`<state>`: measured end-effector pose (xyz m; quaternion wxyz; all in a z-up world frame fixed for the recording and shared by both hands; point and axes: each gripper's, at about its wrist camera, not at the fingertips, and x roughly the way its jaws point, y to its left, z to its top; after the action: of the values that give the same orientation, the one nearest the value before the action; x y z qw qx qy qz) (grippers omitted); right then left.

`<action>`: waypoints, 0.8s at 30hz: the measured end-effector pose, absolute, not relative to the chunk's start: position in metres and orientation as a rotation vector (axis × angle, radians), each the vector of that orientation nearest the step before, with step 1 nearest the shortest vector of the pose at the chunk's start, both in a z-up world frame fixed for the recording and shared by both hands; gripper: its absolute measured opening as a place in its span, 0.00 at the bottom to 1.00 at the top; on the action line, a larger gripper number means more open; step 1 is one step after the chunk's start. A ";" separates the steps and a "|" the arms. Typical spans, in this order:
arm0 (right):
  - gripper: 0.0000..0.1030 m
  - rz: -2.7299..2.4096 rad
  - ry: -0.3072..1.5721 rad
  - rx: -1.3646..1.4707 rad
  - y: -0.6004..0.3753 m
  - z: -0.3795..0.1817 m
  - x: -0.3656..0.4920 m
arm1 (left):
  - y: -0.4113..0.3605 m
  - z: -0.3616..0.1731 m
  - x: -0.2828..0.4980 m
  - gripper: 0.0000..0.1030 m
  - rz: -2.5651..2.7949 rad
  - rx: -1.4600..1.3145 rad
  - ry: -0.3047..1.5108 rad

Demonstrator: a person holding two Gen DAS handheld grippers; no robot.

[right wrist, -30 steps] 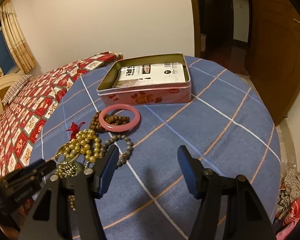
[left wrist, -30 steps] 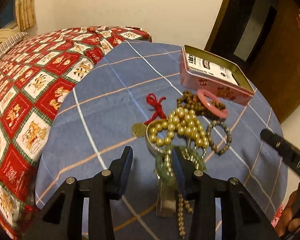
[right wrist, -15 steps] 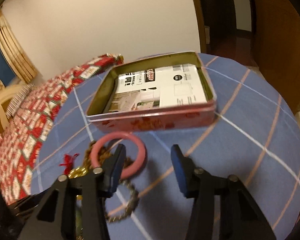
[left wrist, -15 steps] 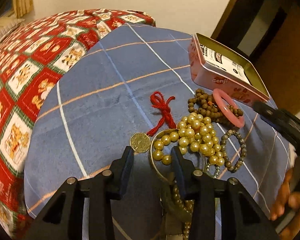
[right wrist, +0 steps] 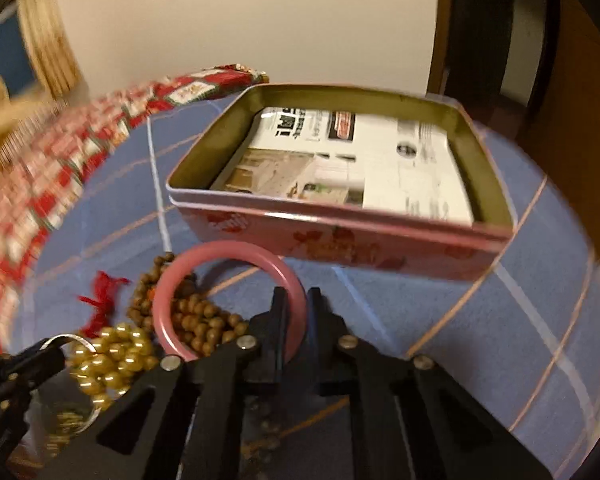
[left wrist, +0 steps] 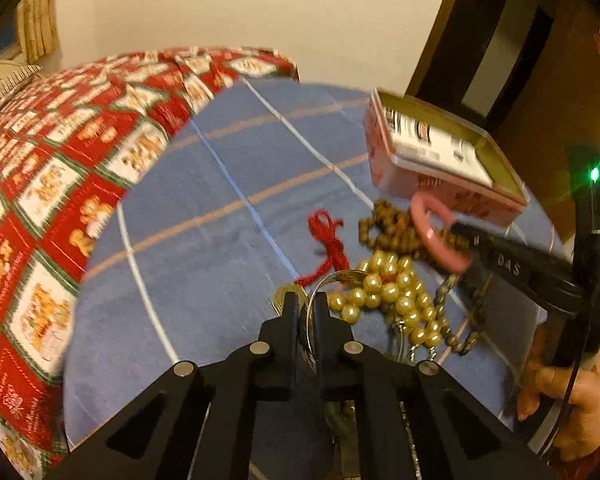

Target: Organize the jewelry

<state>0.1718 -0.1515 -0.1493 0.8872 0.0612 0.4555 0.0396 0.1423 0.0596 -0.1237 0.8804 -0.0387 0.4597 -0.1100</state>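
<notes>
My left gripper [left wrist: 305, 302] is shut on a thin silver bangle [left wrist: 332, 280] at the near edge of the jewelry heap. The heap holds gold pearl beads [left wrist: 388, 288], brown wooden beads [left wrist: 384, 228], a grey bead bracelet [left wrist: 460, 340] and a red cord [left wrist: 328, 240] with a brass coin. My right gripper [right wrist: 298, 300] is shut on the pink bangle [right wrist: 220, 256], which lies over the brown beads [right wrist: 200, 320]. The pink bangle [left wrist: 432, 232] and the right gripper also show in the left wrist view. The open pink tin [right wrist: 340, 236] stands just behind.
The tin [left wrist: 396, 160] holds printed paper [right wrist: 380, 160]. A blue checked cloth [left wrist: 220, 200] covers the round table. A red patterned bedspread [left wrist: 40, 180] lies to the left. A dark wooden door [left wrist: 560, 80] stands behind on the right.
Both grippers have closed. The left one moved forward and shut on the silver bangle. The right one moved down to the heap and shut on the pink bangle.
</notes>
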 end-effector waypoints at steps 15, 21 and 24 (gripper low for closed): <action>0.12 0.106 0.809 0.273 -0.180 -0.100 0.110 | 0.057 -0.067 0.109 0.06 -0.294 -0.148 0.756; 0.12 0.027 0.826 0.239 -0.189 -0.108 0.099 | 0.041 -0.074 0.100 0.07 -0.265 -0.052 0.790; 0.12 0.018 0.837 0.265 -0.198 -0.111 0.091 | 0.040 -0.084 0.099 0.07 -0.245 -0.033 0.825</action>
<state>0.0908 -0.1981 -0.1107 0.9052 0.1284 0.4050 0.0086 0.0988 0.0398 -0.0840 0.9087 -0.0162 0.3998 -0.1188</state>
